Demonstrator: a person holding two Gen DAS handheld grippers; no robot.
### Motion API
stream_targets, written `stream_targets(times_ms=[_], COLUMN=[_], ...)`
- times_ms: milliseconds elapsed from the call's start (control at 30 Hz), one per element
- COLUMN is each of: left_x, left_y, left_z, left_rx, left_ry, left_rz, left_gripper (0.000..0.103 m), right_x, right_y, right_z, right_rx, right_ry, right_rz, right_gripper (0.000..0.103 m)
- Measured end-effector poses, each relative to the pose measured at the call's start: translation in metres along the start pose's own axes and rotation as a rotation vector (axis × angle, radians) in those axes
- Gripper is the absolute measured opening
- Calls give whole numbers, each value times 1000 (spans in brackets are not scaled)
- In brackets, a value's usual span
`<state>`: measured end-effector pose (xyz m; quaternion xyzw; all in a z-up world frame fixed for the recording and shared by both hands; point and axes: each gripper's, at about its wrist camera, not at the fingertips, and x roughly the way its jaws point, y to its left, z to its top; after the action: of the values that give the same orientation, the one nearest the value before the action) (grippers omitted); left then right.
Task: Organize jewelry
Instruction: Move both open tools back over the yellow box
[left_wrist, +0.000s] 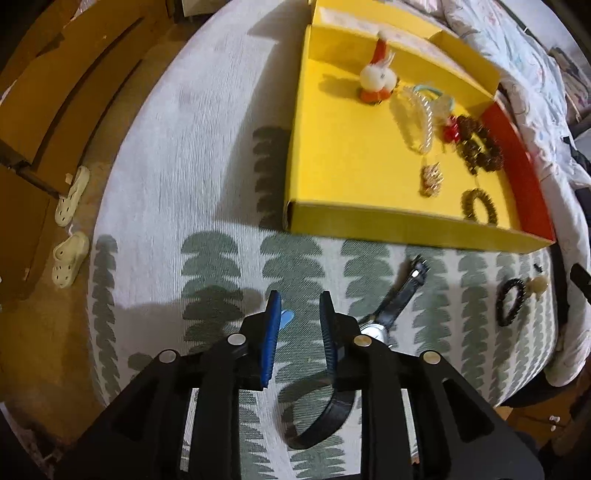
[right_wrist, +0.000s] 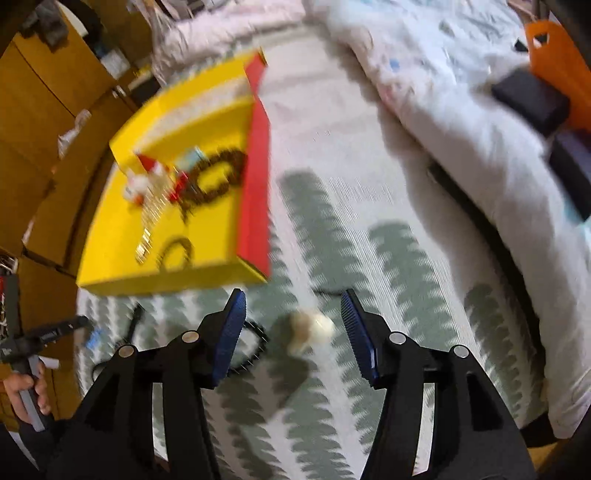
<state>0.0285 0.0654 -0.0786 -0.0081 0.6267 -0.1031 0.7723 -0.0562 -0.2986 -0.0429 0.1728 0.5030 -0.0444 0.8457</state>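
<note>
Nearest the lens, left hand-held gripper (left_wrist: 297, 306), jaws narrow with nothing between the pads; black-strapped watch (left_wrist: 373, 325) just beside and under it on the patterned bed cover (left_wrist: 177, 155). Right hand-held gripper (right_wrist: 291, 310) spread wide over a cream pom-pom hair tie (right_wrist: 310, 328), pads not touching it, black coil band (right_wrist: 255, 347) alongside. Already in the yellow box (left_wrist: 332, 218): plush bunny clip (left_wrist: 376, 77), clear claw clip (left_wrist: 421, 114), brown bead bracelets (left_wrist: 478, 147), gold piece (left_wrist: 432, 177). Roughly past halfway, judging by the count; left outside: watch, hair tie, coil band.
</note>
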Motion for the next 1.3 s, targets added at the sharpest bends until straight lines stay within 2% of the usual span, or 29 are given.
stream_targets(times_ms=[67, 133, 200, 267, 300, 333, 400, 533, 600, 733, 833, 1033, 1167, 1300], left_x=[-8, -12, -19, -22, -24, -26, -30, -31, -29, -19, -4, 30, 47, 52], left_y=[-5, -8, -14, -20, -24, -26, -34, -44, -50, -66, -77, -92, -92, -94], left_z=[2, 5, 7, 9, 11, 13, 16, 27, 35, 47, 57, 75, 79, 79], left_rx=[18, 22, 37, 49, 54, 58, 73, 80, 87, 112, 130, 143, 135, 156], left_ry=[-32, -51, -67, -83, -92, -101, -134, -156, -172, -159, -123, -39, 8, 20], left_rz=[-2, 4, -15, -40, -46, -54, -91, -123, -134, -146, -111, -107, -89, -57], left_gripper=[25, 32, 32, 40, 48, 52, 56, 59, 64, 65, 65, 64, 64, 64], right_x=[-4, -5, -3, -2, 0, 2, 8, 25, 37, 61, 81, 119, 132, 139], right_y=[10, 26, 41, 54, 61, 64, 74, 90, 100, 123, 134, 135, 137, 140], right_z=[5, 8, 10, 12, 13, 14, 17, 22, 23, 29, 36, 45, 47, 46], right_rx=[-13, -48, -89, -126, -142, -150, -162, -178, -196, -247, -265, -237, -258, -305], right_ry=[-29, -50, -66, -78, -83, -87, -86, -64, -45, 12, 68, 189, 228, 261], right_rz=[19, 39, 49, 51, 53, 59, 68, 83, 89, 69, 57, 51, -20, -42], right_gripper=[57, 57, 57, 57, 57, 57, 57, 57, 57, 57, 57, 57, 57, 57])
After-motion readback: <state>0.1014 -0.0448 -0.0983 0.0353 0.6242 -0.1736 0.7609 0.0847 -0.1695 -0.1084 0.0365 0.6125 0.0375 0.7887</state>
